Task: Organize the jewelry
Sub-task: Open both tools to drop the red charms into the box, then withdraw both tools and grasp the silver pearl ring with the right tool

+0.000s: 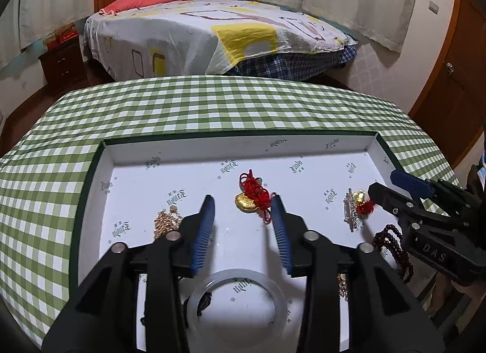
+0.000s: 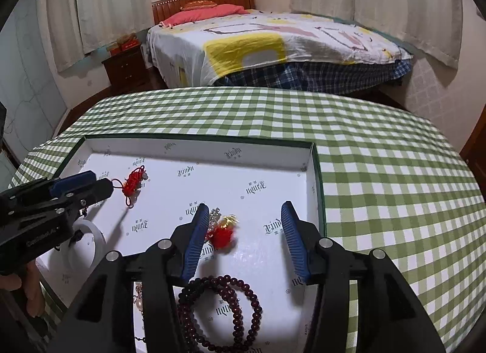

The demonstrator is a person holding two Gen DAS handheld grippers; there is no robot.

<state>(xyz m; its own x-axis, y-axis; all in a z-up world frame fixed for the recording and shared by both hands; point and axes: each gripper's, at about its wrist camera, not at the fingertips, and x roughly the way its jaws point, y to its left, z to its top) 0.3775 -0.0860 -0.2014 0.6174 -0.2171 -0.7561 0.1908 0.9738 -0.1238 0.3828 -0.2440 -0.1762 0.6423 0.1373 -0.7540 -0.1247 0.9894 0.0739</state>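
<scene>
**Both claws spread over the tray, nothing held**

The white-lined tray [image 1: 107, 168] lies under both my claws on the checked tablecloth [image 1: 212, 104], and all the jewelry lies loose on its floor with no dividers I can see.

Largest is the clear bangle [image 1: 237, 301], just below my left claw [image 1: 243, 210], whose fingers stand spread and empty. I judge it rigid, smooth and slippery, maybe breakable; I would pinch across the band, not the hole.

Close under my right claw [image 2: 244, 222], also spread and empty, coils the dark bead strand [image 2: 218, 313]. It should be limp and light; take a bunched loop or it will trail.

Left of my left claw is a heap of gold chain [image 1: 165, 224], soft and prone to tangle.

Ahead between my left fingers sits the gold ingot charm [image 1: 246, 201] on red cord [image 1: 255, 190]; the cord is the easy hold.

Between my right fingers, toward the left one, lie a red-tasselled gold charm [image 2: 223, 230] and a silver clip [image 2: 214, 213], touching or nearly so. Both are small and fiddly; the clip is stiff.
</scene>
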